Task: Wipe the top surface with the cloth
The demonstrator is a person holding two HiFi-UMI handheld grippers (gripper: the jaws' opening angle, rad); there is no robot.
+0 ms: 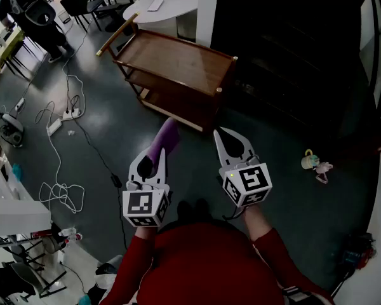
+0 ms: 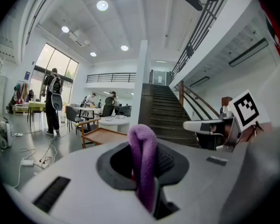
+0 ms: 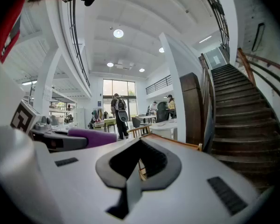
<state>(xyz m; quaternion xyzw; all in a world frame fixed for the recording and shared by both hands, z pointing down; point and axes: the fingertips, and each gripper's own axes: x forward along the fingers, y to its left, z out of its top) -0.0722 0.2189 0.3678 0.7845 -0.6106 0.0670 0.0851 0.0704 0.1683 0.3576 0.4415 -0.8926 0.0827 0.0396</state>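
The cloth (image 1: 166, 137) is purple. The left claw (image 1: 157, 154) and right claw (image 1: 222, 133) are pale grey-white with black inner pads, each bearing a cube (image 1: 145, 207) patterned in black-and-white squares. The cart (image 1: 178, 59) is reddish-brown wood, the floor (image 1: 108, 119) dark grey, the sleeves (image 1: 128, 273) red.

Loose white cables (image 1: 60, 192) lie on the dark grey floor (image 1: 133, 126); a round white table (image 1: 171, 5) stands beyond. Tall windows (image 2: 56, 66) and ceiling lights (image 2: 101, 5) brighten the hall; a dark staircase (image 2: 161, 113) rises beside a white column (image 2: 140, 83).
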